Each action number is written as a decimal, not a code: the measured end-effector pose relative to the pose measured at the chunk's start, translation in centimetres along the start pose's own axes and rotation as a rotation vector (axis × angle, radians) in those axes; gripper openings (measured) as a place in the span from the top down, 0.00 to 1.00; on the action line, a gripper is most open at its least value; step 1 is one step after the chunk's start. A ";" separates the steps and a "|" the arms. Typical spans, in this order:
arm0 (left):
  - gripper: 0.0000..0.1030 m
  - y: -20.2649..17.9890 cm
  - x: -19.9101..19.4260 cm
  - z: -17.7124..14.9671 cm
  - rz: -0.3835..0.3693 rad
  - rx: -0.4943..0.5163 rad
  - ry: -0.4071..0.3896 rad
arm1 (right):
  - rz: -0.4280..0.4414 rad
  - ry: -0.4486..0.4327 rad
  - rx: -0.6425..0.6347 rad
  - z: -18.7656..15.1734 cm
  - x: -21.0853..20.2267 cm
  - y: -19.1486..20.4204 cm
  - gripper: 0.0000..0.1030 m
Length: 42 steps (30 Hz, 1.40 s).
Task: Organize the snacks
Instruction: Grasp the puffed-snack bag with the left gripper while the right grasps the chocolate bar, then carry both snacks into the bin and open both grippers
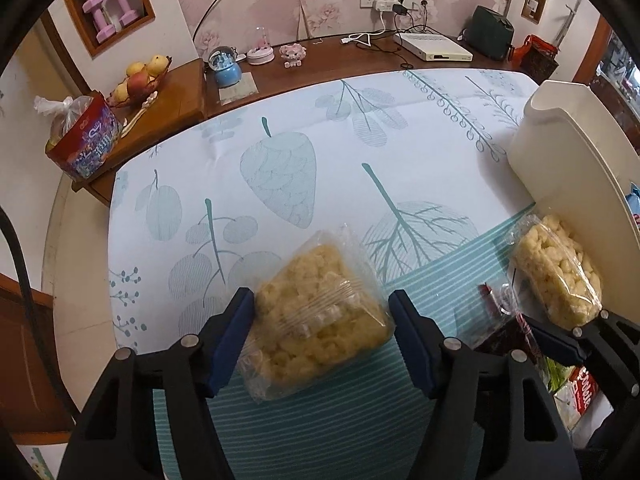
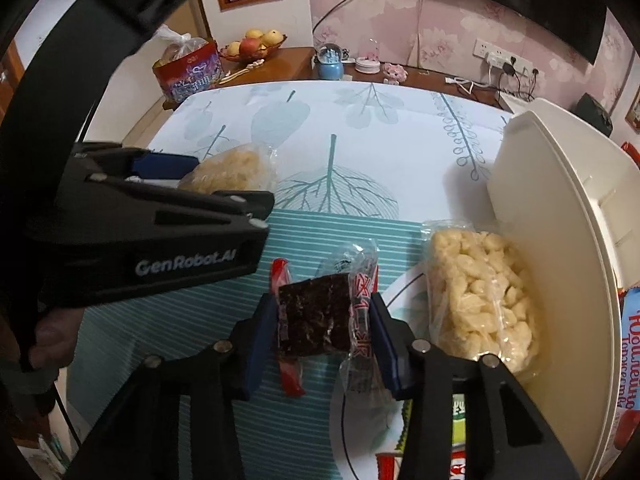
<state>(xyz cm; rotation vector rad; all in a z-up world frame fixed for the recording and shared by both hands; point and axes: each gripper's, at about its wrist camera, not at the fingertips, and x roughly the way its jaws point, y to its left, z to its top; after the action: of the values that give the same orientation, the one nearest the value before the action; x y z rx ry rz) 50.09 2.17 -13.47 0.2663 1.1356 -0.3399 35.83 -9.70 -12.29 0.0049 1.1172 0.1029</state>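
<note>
My left gripper (image 1: 320,320) is shut on a clear bag of yellow puffed snack (image 1: 320,312), its blue pads pressing both sides of the bag above the striped cloth. The same bag (image 2: 232,168) and the left gripper (image 2: 192,184) show at the left of the right wrist view. My right gripper (image 2: 316,320) is shut on a dark brown snack bar in a clear red-printed wrapper (image 2: 316,312). A second bag of yellow puffs (image 2: 480,292) leans against the white bin (image 2: 560,208); it also shows in the left wrist view (image 1: 556,272).
The white bin (image 1: 572,152) stands at the table's right side, with red and green snack packs (image 2: 636,344) beside it. A wooden sideboard behind holds a fruit bowl (image 1: 140,80), a red gift box (image 1: 84,144), a snow globe (image 1: 226,68) and a router (image 1: 434,46).
</note>
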 end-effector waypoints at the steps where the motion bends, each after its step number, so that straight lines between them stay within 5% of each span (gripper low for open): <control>1: 0.35 0.0 -0.1 -0.1 -0.003 -0.005 0.005 | 0.002 0.006 0.003 0.0 0.0 -0.1 0.57; 14: 0.36 0.3 -1.8 -2.7 -0.029 -0.144 0.094 | 0.096 0.110 0.050 -0.5 -1.0 -0.6 0.59; 27: 0.42 -2.3 -5.7 -5.1 -0.066 -0.228 0.080 | 0.219 0.254 0.113 -2.7 -3.7 -3.0 0.59; 33: 0.42 -4.2 -9.3 -5.6 -0.072 -0.270 0.033 | 0.258 0.241 0.094 -3.6 -6.7 -4.3 0.59; 42: 0.42 -7.9 -16.2 -5.7 -0.237 -0.317 -0.211 | 0.321 0.164 0.059 -4.3 -11.9 -7.3 0.59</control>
<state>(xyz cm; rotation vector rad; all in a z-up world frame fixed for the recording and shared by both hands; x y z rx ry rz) 36.10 -0.85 -1.18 -0.1816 0.9959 -0.3813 27.45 -18.17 -3.92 0.2328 1.2760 0.3620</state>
